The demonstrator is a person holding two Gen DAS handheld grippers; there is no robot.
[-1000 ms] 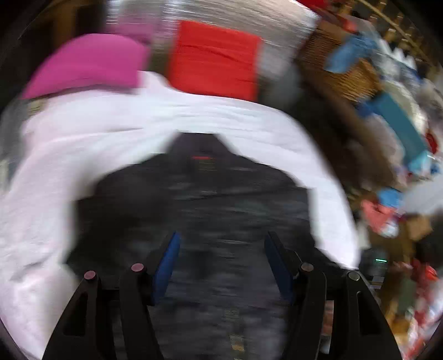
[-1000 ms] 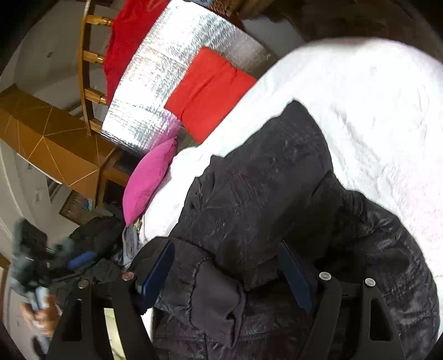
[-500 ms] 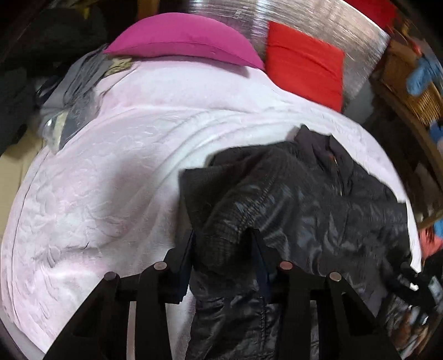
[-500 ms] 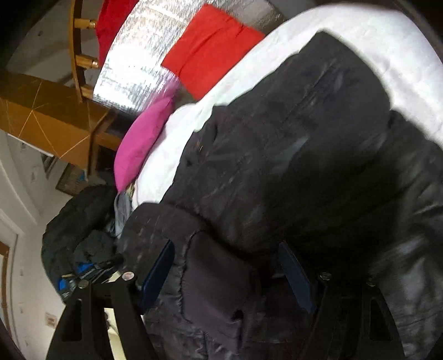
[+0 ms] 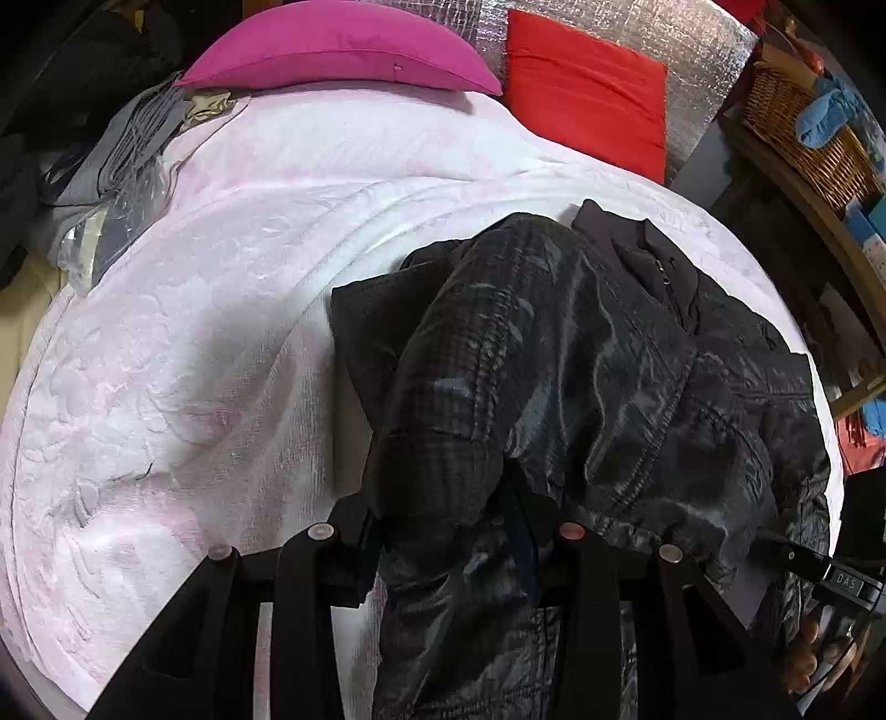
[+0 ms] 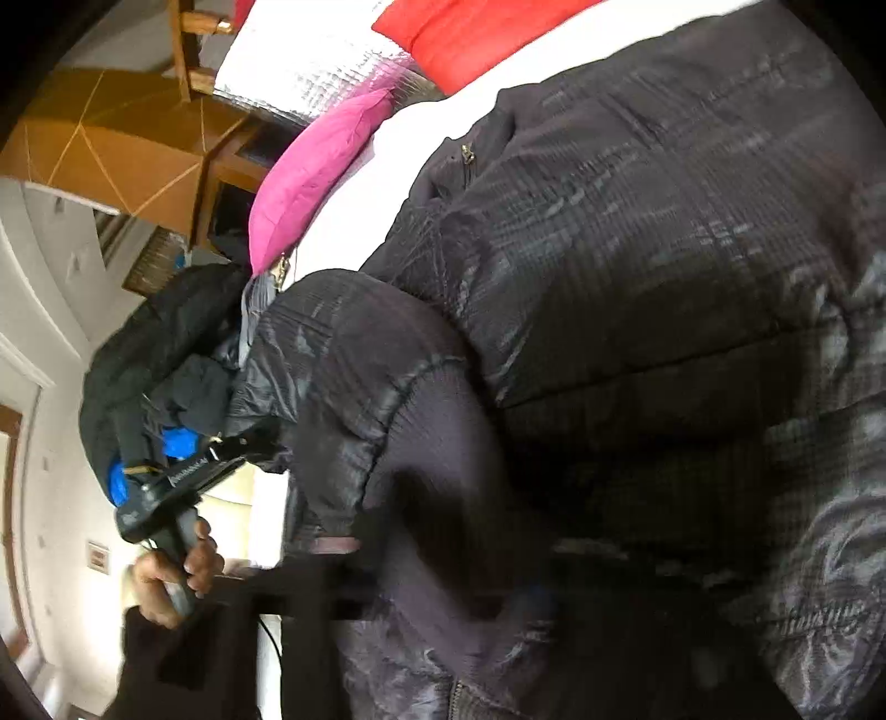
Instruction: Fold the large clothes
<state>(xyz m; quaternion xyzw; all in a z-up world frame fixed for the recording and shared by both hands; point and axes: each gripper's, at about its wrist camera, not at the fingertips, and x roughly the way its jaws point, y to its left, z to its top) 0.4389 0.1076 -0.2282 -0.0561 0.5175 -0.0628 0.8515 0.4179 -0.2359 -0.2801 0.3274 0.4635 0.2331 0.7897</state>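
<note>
A black quilted puffer jacket (image 5: 598, 387) lies crumpled on the right half of a bed with a pale pink-white cover (image 5: 183, 354). My left gripper (image 5: 443, 526) is shut on a sleeve of the jacket, and the fabric bulges up between the fingers. In the right wrist view the jacket (image 6: 637, 266) fills most of the frame, with a ribbed cuff (image 6: 437, 443) in the middle. My right gripper (image 6: 443, 603) is blurred and close around the cuff fabric; its jaws look narrowed on it. The left gripper's handle (image 6: 183, 487) and the hand holding it show at the left.
A magenta pillow (image 5: 338, 50) and a red pillow (image 5: 587, 83) lean on a silver foil panel (image 5: 703, 61) at the head. Grey clothes (image 5: 122, 160) lie at the bed's left edge. A wicker basket (image 5: 803, 127) stands on a wooden shelf at the right.
My left gripper closed on the jacket sleeve and swung left. My right gripper moved in close to the jacket cuff and its fingers narrowed around it.
</note>
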